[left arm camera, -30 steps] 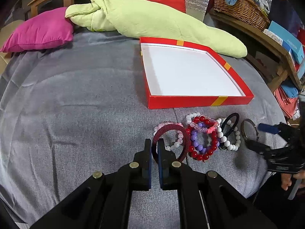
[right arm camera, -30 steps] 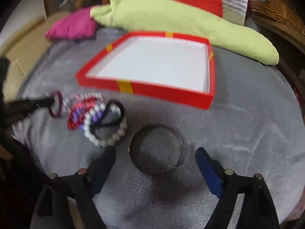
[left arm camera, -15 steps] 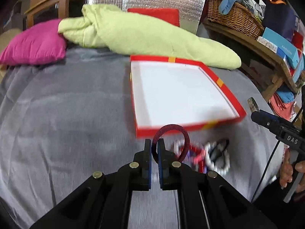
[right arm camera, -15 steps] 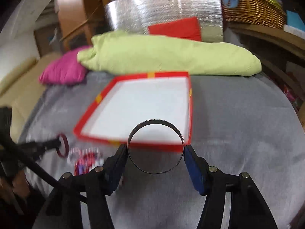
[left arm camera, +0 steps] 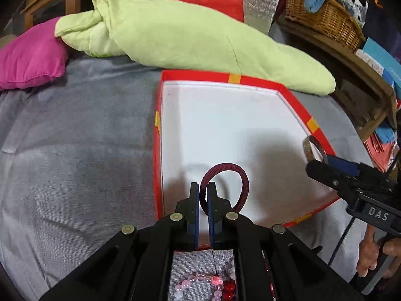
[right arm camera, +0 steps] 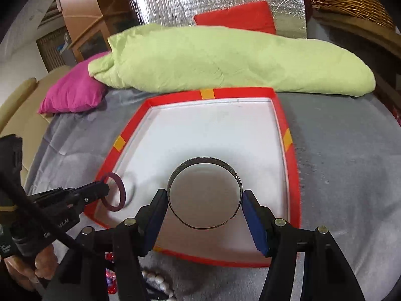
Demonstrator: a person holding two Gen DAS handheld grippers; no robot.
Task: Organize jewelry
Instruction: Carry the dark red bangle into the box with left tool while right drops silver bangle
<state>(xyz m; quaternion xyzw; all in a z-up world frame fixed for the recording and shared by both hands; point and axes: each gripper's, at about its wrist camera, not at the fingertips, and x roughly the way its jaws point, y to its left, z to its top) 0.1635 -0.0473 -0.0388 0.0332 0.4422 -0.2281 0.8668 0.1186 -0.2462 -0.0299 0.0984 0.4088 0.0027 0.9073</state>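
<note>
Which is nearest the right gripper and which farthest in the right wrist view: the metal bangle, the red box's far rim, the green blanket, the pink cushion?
From the right gripper:
1. Metal bangle, held between its fingers over the box.
2. Red box's far rim, straight ahead.
3. Green blanket, behind that rim.
4. Pink cushion, far left, about level with the blanket; too close to call.

Ahead of the claw we see a grey-covered bed (left arm camera: 75, 150), a green quilt (left arm camera: 188, 40) and pink cushion (left arm camera: 27, 60), silver foil panel (right arm camera: 215, 2) behind, wicker basket (left arm camera: 323, 17) on a wooden shelf (left arm camera: 356, 67) right.
</note>
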